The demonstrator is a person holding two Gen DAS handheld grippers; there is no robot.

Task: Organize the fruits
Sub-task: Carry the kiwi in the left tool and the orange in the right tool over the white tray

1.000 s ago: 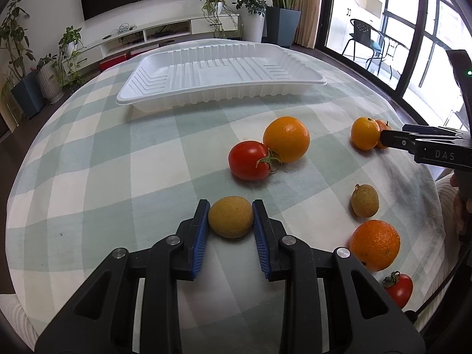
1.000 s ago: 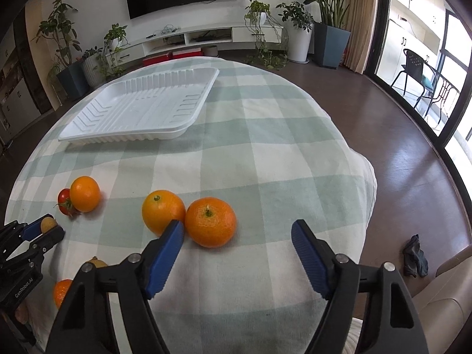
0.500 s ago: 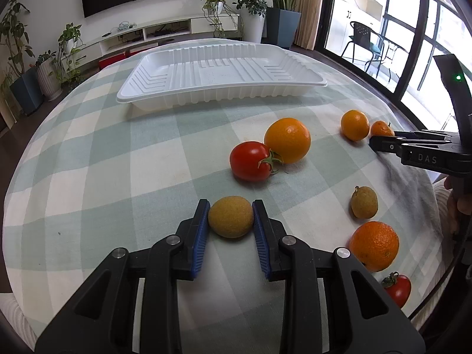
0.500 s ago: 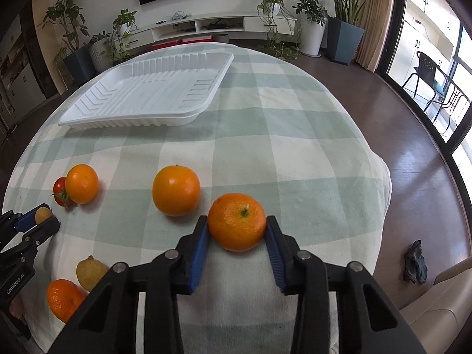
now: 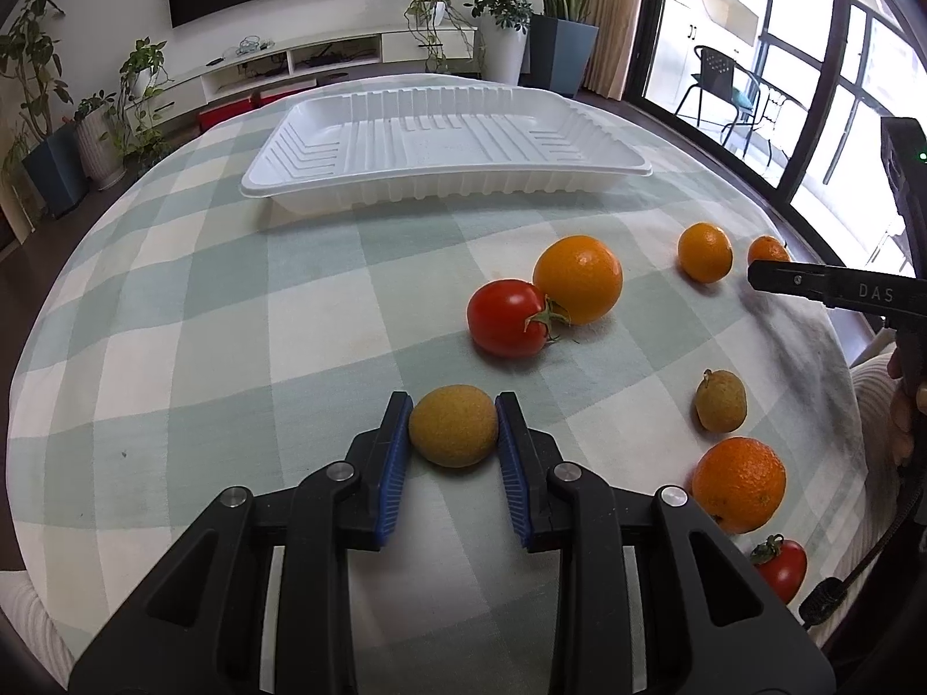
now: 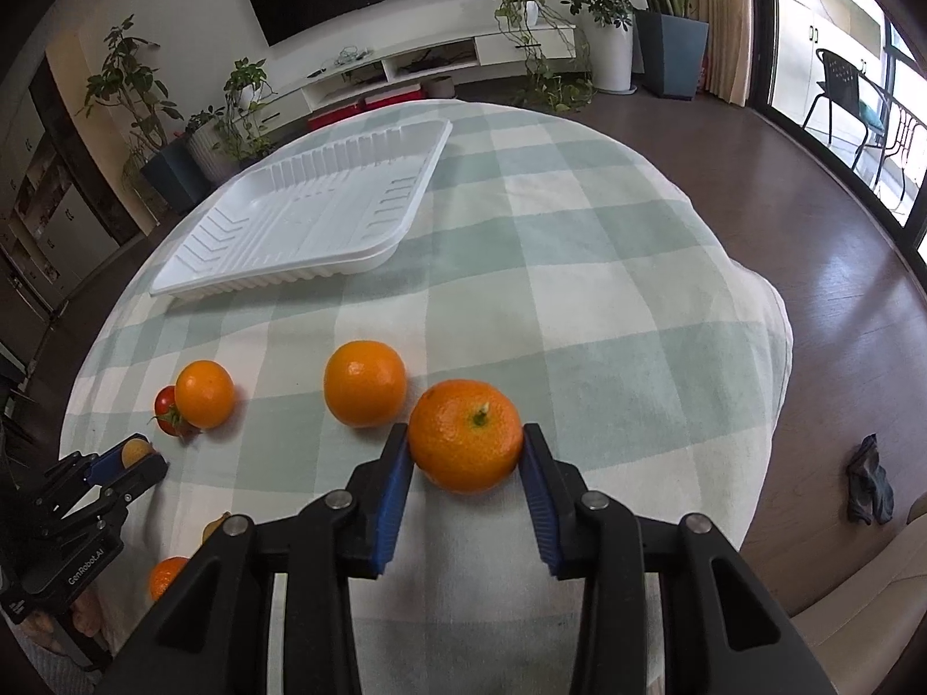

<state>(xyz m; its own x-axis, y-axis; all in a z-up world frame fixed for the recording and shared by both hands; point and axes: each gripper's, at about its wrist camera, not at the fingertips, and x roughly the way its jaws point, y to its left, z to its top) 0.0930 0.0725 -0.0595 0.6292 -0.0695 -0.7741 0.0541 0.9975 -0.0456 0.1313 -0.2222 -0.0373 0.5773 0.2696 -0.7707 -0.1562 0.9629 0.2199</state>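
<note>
My left claw (image 5: 453,434) is clamped on a small yellow-brown fruit (image 5: 453,433) resting on the checked tabletop (image 5: 174,313); my right claw (image 6: 466,452) grips a mandarin (image 6: 466,434) with both blue pads pressed to its sides. An orange (image 6: 364,382) sits just beside it. The white tray (image 5: 440,145) lies beyond, with a tomato (image 5: 507,317) touching another orange (image 5: 577,278) between.

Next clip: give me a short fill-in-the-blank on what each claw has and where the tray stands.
1. The left claw is shut on a small ____ fruit.
2. The right claw grips an ____.
3. The white tray holds ____ fruit.
4. The big tomato touches an ____.

Missing: brown; orange; no; orange
</note>
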